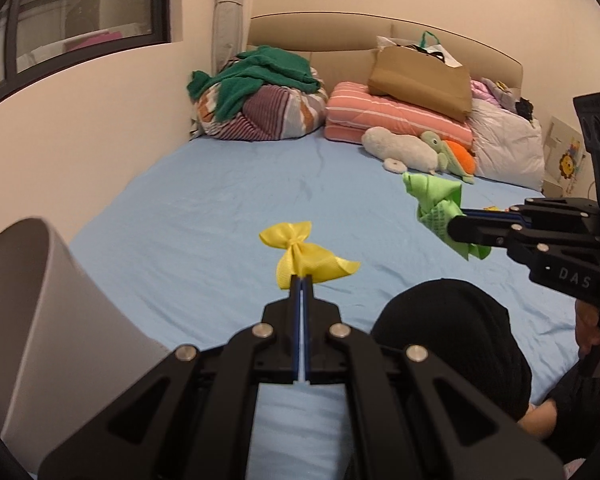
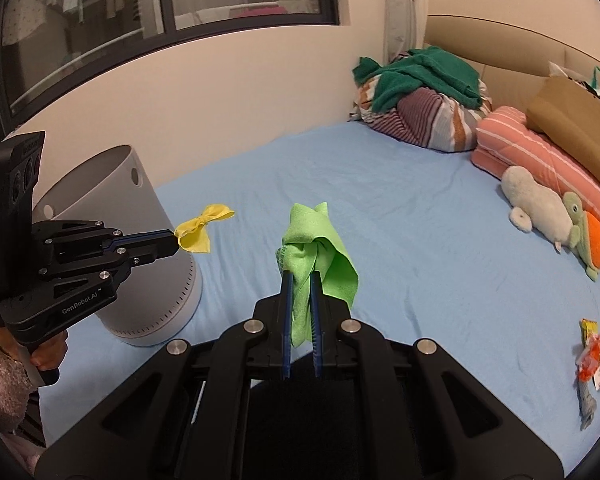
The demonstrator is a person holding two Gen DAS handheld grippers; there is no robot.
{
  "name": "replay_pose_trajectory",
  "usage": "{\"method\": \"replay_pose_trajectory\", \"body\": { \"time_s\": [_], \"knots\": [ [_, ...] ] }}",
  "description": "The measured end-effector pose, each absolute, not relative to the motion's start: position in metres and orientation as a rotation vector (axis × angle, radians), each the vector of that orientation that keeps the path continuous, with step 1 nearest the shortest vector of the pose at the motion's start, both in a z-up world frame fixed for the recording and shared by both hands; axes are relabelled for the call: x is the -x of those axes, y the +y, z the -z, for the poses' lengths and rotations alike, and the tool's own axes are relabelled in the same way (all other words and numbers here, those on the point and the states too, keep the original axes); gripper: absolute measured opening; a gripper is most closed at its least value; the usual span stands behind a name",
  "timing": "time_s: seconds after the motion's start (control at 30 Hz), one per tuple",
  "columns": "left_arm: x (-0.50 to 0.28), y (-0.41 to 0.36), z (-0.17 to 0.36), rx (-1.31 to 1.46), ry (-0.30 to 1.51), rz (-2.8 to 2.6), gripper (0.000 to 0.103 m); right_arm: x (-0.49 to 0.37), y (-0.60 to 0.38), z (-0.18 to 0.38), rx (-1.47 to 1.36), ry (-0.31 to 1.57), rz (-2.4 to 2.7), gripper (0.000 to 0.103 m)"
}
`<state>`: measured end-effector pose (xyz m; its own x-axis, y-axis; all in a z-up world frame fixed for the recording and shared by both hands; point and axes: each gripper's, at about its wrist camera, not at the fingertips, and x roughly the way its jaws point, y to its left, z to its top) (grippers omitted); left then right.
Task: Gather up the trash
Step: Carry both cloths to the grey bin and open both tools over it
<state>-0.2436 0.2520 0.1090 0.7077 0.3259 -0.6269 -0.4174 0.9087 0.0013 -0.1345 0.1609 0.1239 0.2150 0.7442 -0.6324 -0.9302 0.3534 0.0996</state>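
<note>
My left gripper point(image 1: 301, 278) is shut on a yellow ribbon bow point(image 1: 306, 254), held in the air above the blue bed sheet point(image 1: 220, 208). In the right wrist view that left gripper point(image 2: 175, 242) holds the yellow bow point(image 2: 202, 230) just in front of the grey bin point(image 2: 112, 216). My right gripper point(image 2: 300, 276) is shut on a crumpled green cloth point(image 2: 316, 248), also lifted off the bed. The left wrist view shows the right gripper point(image 1: 454, 228) at the right with the green cloth point(image 1: 436, 204). The grey bin point(image 1: 36, 320) fills the lower left there.
Colourful wrappers point(image 2: 592, 360) lie on the sheet at the right. Pillows, a green garment point(image 1: 256, 76), a brown paper bag point(image 1: 420, 80) and plush toys point(image 1: 412, 150) line the headboard. A black object point(image 1: 452, 336) sits near the bed's front edge. A wall with a window runs along the left.
</note>
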Motion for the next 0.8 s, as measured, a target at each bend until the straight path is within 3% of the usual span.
{"method": "replay_pose_trajectory", "body": {
  "time_s": [0.43, 0.8],
  "knots": [
    [0.352, 0.286, -0.167, 0.146, 0.578, -0.721, 0.001, 0.209, 0.247, -0.170, 0.371, 0.570, -1.500, 0.007],
    [0.400, 0.304, -0.183, 0.185, 0.566, -0.922, 0.001, 0.255, 0.315, -0.192, 0.426, 0.535, -1.683, 0.007]
  ]
}}
